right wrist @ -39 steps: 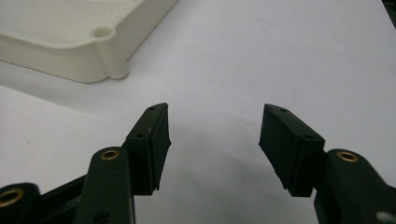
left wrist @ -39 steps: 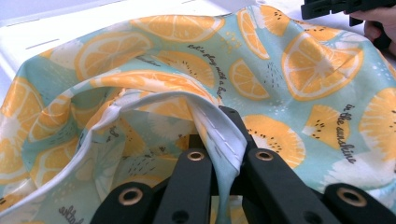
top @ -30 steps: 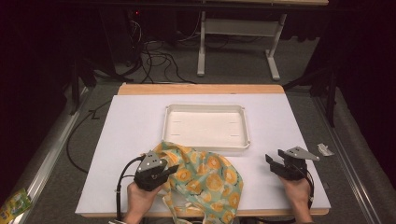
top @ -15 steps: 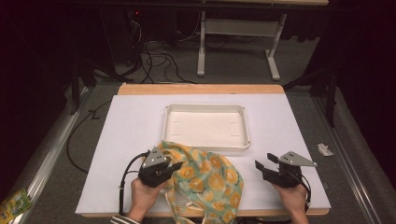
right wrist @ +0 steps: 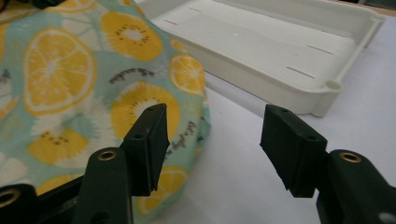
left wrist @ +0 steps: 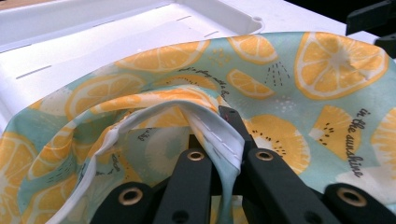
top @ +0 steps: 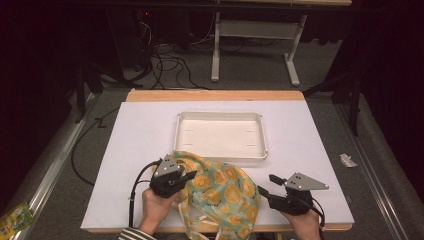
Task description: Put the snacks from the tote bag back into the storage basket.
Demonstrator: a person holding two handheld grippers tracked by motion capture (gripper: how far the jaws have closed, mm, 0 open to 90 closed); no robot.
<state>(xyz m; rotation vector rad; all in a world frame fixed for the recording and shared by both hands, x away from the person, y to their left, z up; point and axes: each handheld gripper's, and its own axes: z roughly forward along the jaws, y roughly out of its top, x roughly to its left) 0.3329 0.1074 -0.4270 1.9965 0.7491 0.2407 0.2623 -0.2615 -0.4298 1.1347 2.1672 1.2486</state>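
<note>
A teal cloth bag (top: 225,192) printed with orange slices lies crumpled at the table's front middle, touching the front rim of an empty white tray (top: 220,157). My left gripper (top: 187,177) sits at the bag's left side. In the left gripper view the left gripper (left wrist: 224,144) is shut on the bag's white-stitched hem (left wrist: 219,137). My right gripper (top: 267,185) hovers just right of the bag, pointing left toward it. In the right gripper view the right gripper (right wrist: 217,135) is open; its jaws have just been closing a little, with nothing between them. The bag (right wrist: 70,70) lies beyond its left jaw, and the tray (right wrist: 280,51) stands ahead.
The table is covered by a white sheet (top: 140,150) with a wooden strip along the far edge. A scrap of paper (top: 347,160) lies on the floor at the right and a green packet (top: 15,217) at the lower left. Cables and a desk frame stand behind.
My right gripper has moved left and toward the front edge, closing in on the bag's right side. The left gripper has stayed clamped on the bag.
</note>
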